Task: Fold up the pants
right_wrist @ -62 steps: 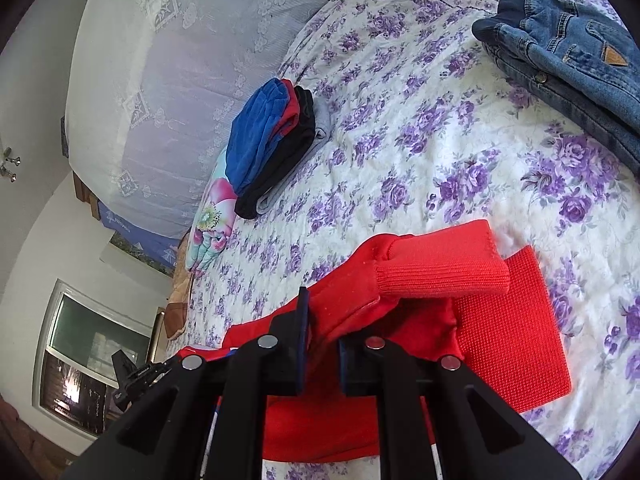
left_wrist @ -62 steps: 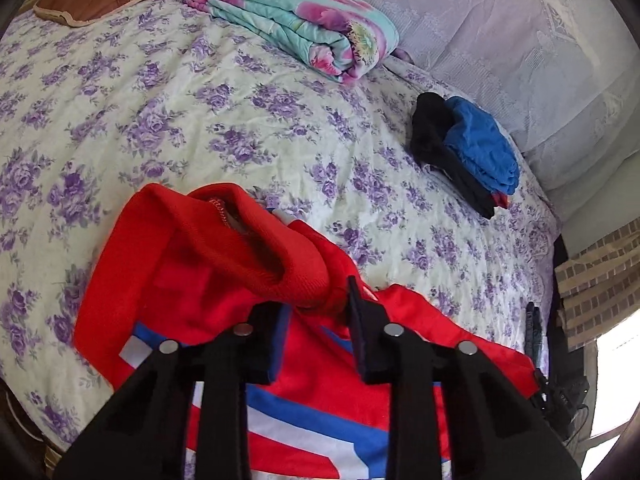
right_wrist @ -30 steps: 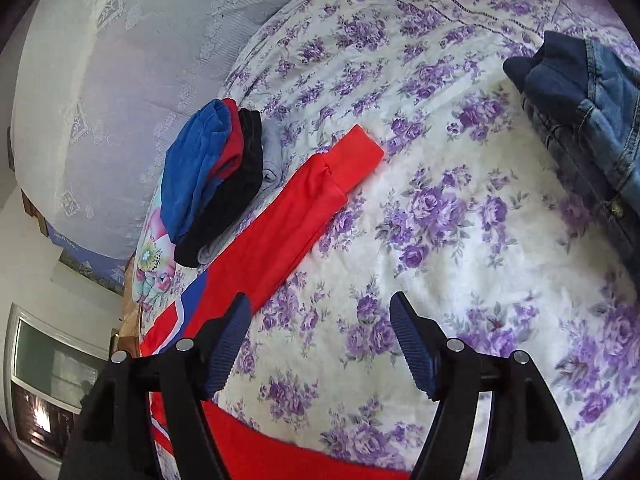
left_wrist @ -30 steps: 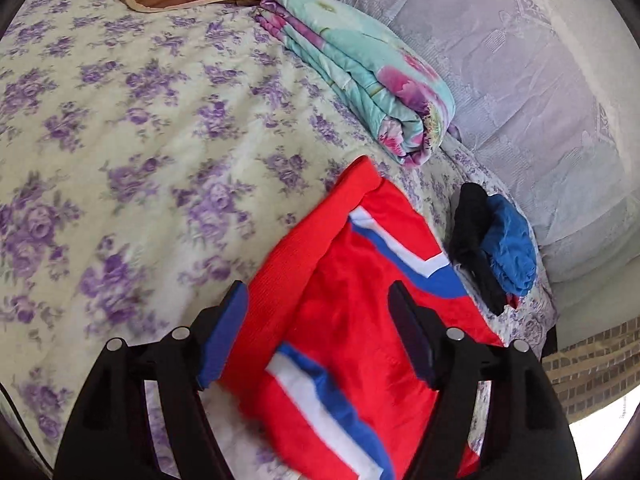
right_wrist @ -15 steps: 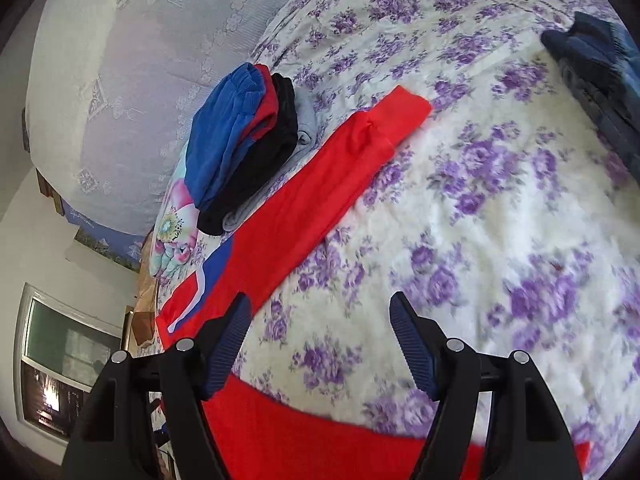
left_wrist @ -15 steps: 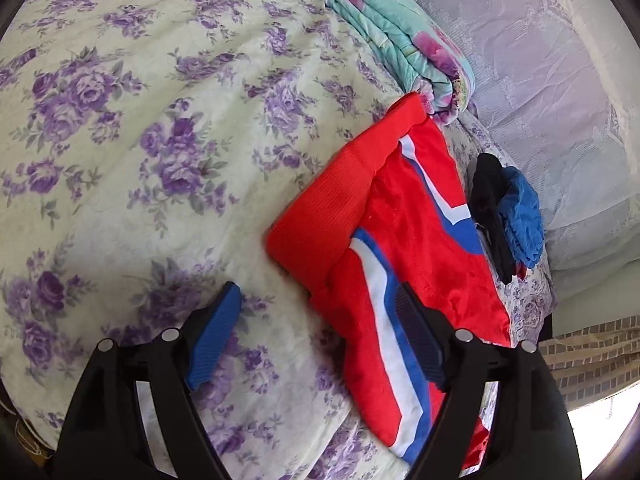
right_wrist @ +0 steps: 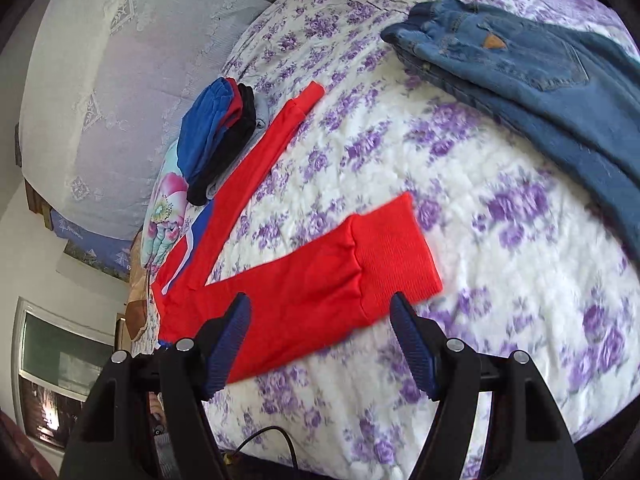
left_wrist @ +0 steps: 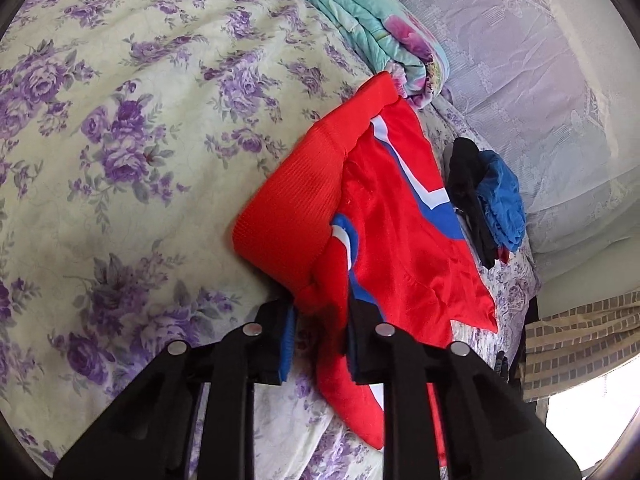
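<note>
A: Nearest first: what has the left gripper (left_wrist: 320, 332) got?
B: Its jaws are pinched nearly together on a bunched edge of the red pants (left_wrist: 384, 216), just below the ribbed waistband (left_wrist: 296, 208).
A: And the right gripper (right_wrist: 320, 340)?
B: Jaws spread wide, holding nothing, hovering over the near leg's ribbed cuff (right_wrist: 396, 252).
A: Where do the pants lie?
B: Flat on the floral bedspread (right_wrist: 500, 320), legs splayed in a V.
A: Beyond the pants?
B: A stack of folded clothes (right_wrist: 216, 136) just beside the far leg, a folded floral quilt (left_wrist: 368, 28) touching the waistband's far corner, and jeans (right_wrist: 520, 60) well apart from the cuff.
</note>
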Action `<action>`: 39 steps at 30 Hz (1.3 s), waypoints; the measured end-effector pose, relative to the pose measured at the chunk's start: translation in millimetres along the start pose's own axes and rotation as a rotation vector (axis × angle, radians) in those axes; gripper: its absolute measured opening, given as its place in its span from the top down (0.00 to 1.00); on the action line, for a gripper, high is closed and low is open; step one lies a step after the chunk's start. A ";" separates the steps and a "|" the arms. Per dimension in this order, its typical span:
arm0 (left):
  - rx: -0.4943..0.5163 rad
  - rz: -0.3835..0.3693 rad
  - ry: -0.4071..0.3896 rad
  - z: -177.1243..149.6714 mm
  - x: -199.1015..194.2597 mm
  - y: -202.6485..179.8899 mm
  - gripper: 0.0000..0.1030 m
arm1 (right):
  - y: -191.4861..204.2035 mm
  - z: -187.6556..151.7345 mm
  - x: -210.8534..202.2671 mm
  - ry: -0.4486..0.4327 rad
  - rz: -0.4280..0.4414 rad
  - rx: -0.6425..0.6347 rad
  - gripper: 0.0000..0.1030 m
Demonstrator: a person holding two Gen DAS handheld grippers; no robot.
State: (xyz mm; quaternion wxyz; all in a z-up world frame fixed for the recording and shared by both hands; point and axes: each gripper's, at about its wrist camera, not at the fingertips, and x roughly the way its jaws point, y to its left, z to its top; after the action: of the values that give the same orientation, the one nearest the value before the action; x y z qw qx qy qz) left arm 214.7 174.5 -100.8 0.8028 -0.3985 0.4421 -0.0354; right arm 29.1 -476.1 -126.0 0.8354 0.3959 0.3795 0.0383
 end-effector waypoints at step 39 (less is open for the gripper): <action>0.163 0.196 -0.185 40.7 -51.6 -27.6 0.40 | 86.2 67.6 67.0 -0.081 0.165 -0.205 0.52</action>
State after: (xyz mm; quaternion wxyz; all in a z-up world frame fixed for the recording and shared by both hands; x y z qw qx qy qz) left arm 221.5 201.6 -35.3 0.8694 -0.2884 0.3987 0.0439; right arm 142.0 -435.5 -80.0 0.8802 0.3395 0.3054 0.1295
